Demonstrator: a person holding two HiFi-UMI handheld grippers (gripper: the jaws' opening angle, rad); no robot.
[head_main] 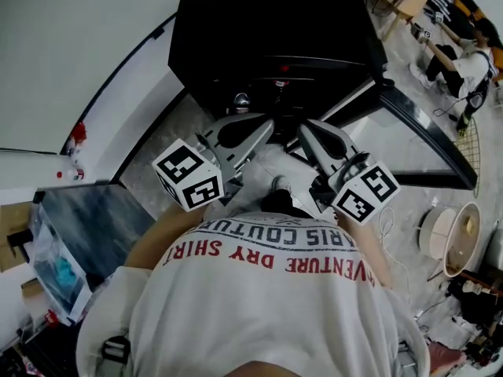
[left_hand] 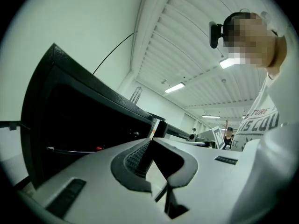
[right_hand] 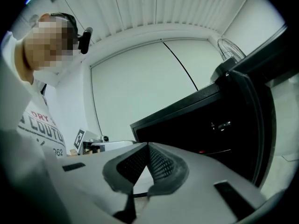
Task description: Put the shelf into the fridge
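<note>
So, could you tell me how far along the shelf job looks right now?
Possibly done: a thin rail, perhaps the shelf, crosses the dark inside of the fridge. In hand: nothing; left gripper and right gripper are both shut, empty. Left: the door stands open.

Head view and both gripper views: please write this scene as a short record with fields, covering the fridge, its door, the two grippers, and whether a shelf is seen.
fridge: black, directly ahead of the person, inside dark
fridge door: swung open, on the right
left gripper: shut, tips together, nothing between them
right gripper: shut, nothing held
shelf: none in either gripper
thin pale line: inside the fridge; too dark to tell what it is
background person: far right, away from the fridge
</note>
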